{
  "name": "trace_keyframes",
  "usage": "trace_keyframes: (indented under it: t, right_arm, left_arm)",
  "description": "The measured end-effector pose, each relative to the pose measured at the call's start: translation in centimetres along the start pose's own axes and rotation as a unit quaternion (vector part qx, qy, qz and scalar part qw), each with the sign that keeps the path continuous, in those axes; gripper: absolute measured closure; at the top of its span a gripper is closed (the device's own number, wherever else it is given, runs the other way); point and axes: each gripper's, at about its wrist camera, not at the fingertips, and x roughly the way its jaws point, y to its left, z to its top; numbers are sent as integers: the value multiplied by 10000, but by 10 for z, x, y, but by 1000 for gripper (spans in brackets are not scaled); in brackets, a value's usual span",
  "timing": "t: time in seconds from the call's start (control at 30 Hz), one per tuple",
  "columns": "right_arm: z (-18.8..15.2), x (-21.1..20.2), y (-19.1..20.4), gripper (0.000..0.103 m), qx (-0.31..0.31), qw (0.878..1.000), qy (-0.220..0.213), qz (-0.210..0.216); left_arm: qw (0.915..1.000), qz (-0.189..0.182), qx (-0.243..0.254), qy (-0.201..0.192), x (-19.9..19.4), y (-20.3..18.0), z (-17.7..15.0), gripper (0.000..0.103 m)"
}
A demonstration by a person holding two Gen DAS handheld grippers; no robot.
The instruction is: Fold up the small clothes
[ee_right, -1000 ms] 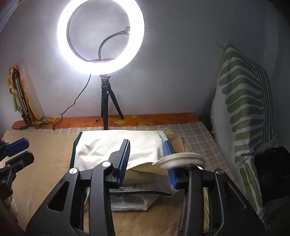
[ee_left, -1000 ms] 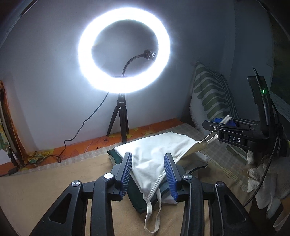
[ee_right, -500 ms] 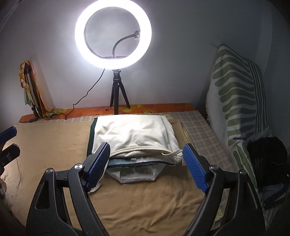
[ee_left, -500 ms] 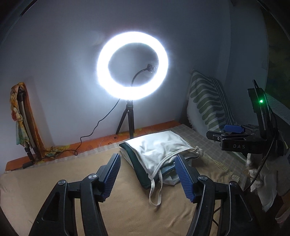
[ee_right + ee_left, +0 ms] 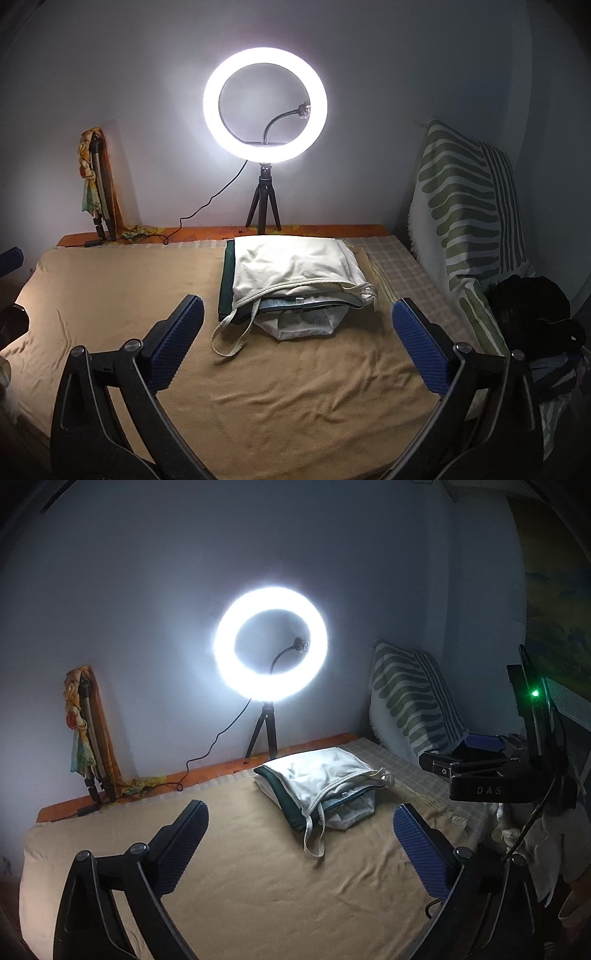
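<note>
- Left gripper point(image 5: 298, 825): jaws spread wide, just been opening, nothing between the blue pads point(image 5: 184, 843); only bare blanket under the gap.
- Right gripper point(image 5: 297, 332): jaws also wide, just been opening; pads clear of the cloth, nothing pinched.
- From the left wrist view the right gripper's body point(image 5: 487, 779) shows right of the pile, marked "DAS", green light lit on the part above it.
- Stack of folded small clothes point(image 5: 295, 280) lies flat on the tan blanket point(image 5: 288, 398), in front of the ring light's tripod.
- Top of stack: white garment point(image 5: 291, 264), folded; under it a dark green piece point(image 5: 227, 284) sticks out on the left edge, and a pale piece point(image 5: 303, 325) pokes out at the near edge.
- One white strap loop point(image 5: 231, 338) trails off the stack's near-left corner onto the blanket; another strap point(image 5: 364, 290) curls at the near-right corner.
- Ring light point(image 5: 265, 104) lit, on a small black tripod point(image 5: 263, 208) behind the stack, against the wall; cable runs left from it.
- Green-striped pillow point(image 5: 469, 206) stands upright right of the stack, leaning on the wall.
- Dark bundle point(image 5: 532, 314) sits right of the stack, at the pillow's foot; what it is, can't tell.
- Folded stand wrapped in patterned cloth point(image 5: 94, 173) leans on the wall, well left of the ring light.
- Checked sheet point(image 5: 391, 258) shows between stack and pillow.
</note>
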Motion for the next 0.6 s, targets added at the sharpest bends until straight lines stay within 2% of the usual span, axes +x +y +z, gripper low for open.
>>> trace_keyframes:
  t: [0.3, 0.6]
  right_arm:
    - [-40, -21, 15, 0, 237, 9997, -33, -70]
    - [-70, -12, 32, 0, 302, 9993, -35, -197]
  left_arm:
    - [9999, 63, 99, -44, -33, -7, -32, 0]
    - [9994, 181, 211, 208, -30, -6, -56, 0]
